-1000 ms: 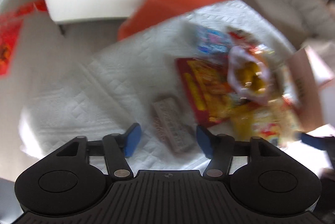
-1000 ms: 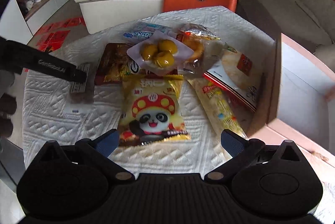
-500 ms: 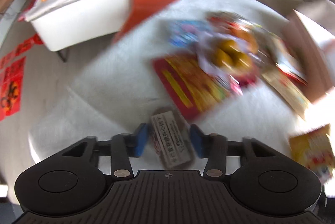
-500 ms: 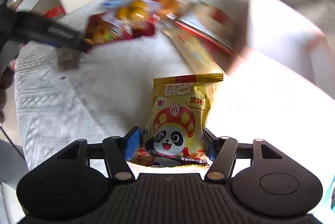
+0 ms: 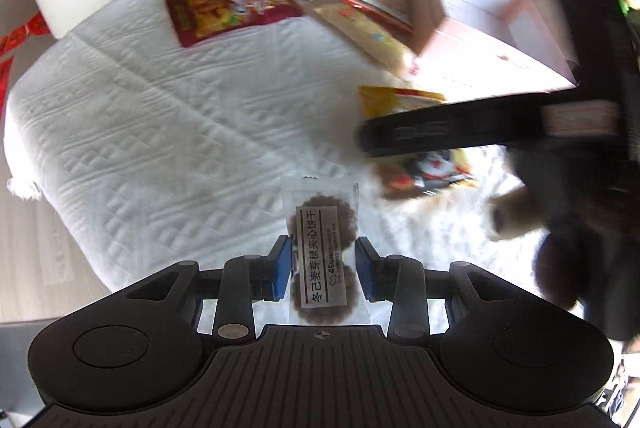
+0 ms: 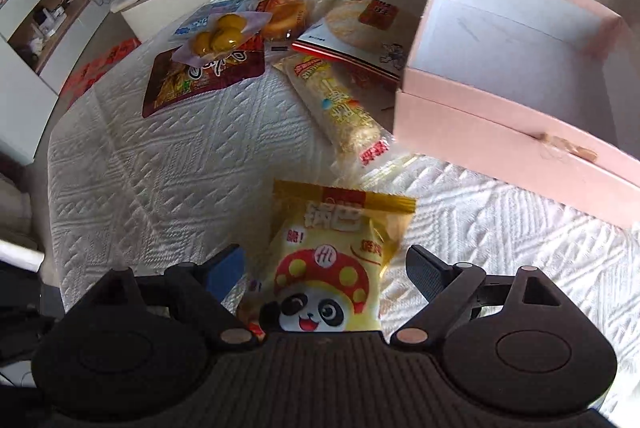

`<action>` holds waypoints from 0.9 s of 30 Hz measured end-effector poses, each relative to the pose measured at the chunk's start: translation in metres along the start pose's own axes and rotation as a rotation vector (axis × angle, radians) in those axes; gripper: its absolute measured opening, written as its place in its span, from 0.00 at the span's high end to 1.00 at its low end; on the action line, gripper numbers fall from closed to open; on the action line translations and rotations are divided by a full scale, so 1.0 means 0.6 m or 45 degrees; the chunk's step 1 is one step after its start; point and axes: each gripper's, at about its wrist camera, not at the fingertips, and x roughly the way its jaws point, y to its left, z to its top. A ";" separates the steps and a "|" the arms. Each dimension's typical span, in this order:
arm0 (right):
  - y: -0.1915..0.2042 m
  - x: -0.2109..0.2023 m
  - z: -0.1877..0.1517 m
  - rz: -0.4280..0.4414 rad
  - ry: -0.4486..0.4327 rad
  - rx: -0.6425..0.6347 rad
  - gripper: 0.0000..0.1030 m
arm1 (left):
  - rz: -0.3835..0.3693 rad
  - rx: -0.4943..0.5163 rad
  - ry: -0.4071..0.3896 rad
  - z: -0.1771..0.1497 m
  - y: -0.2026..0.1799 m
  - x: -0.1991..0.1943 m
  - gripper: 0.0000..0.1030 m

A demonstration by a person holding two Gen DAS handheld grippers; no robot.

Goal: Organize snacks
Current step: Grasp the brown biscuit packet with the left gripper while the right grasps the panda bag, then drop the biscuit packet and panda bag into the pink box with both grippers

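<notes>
Clear-wrapped biscuit pack (image 5: 322, 260): clamped between the blue pads of the left tool (image 5: 323, 270), above the white-clothed counter (image 5: 160, 115). Yellow panda snack bag (image 6: 332, 268): lying between the right tool (image 6: 326, 274) fingers, whose jaws have just been opening and are parted clear of it. Pink box (image 6: 500, 143): set near, to the right.

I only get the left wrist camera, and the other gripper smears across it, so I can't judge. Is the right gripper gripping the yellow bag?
Observer: No. The right gripper has just been opening its jaws. The yellow panda bag lies between them, and both pads are clear of it.
Operator: Is there anything in the pink box?
Observer: In the right wrist view the pink box shows only a bare white floor.
Operator: Is there anything near its front?
Observer: A long rice-cracker pack lies on the cloth just off the box's near corner.
</notes>
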 end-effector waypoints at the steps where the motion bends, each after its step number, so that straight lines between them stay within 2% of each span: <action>1: 0.002 0.006 0.002 0.001 0.011 -0.041 0.15 | 0.007 0.012 0.000 -0.002 -0.011 -0.005 0.62; 3: 0.003 0.003 -0.004 -0.008 -0.001 -0.149 0.22 | 0.022 0.023 -0.003 -0.001 -0.031 -0.010 0.62; 4: -0.001 -0.005 -0.013 -0.016 0.002 -0.202 0.34 | 0.027 0.018 -0.009 0.001 -0.039 -0.014 0.62; 5: -0.008 -0.014 -0.023 -0.040 0.004 -0.238 0.40 | 0.024 0.006 -0.020 0.006 -0.045 -0.017 0.62; 7: -0.038 -0.037 -0.049 -0.085 0.027 -0.259 0.41 | -0.009 -0.009 -0.073 0.027 -0.065 -0.030 0.62; 9: -0.079 -0.060 -0.074 -0.092 0.051 -0.227 0.42 | -0.048 0.043 -0.161 0.064 -0.097 -0.044 0.62; 14: -0.177 -0.116 -0.113 -0.082 0.073 -0.070 0.43 | -0.196 0.138 -0.393 0.214 -0.191 -0.054 0.60; 16: -0.196 -0.136 -0.115 -0.081 0.050 -0.028 0.43 | -0.323 0.144 -0.380 0.275 -0.212 -0.030 0.55; 17: -0.202 -0.145 -0.113 -0.077 0.034 -0.012 0.43 | -0.382 0.113 -0.359 0.299 -0.211 -0.014 0.55; 18: -0.206 -0.154 -0.111 -0.068 0.017 0.007 0.43 | -0.394 0.055 -0.357 0.314 -0.206 -0.004 0.58; 20: -0.212 -0.172 -0.098 -0.038 -0.026 0.050 0.43 | -0.346 -0.055 -0.398 0.321 -0.181 -0.008 0.59; 23: -0.223 -0.213 -0.064 -0.024 -0.160 0.082 0.43 | -0.242 -0.140 -0.461 0.296 -0.132 -0.025 0.59; 27: -0.237 -0.227 0.044 -0.063 -0.384 0.109 0.40 | -0.118 -0.238 -0.316 0.254 -0.066 0.000 0.59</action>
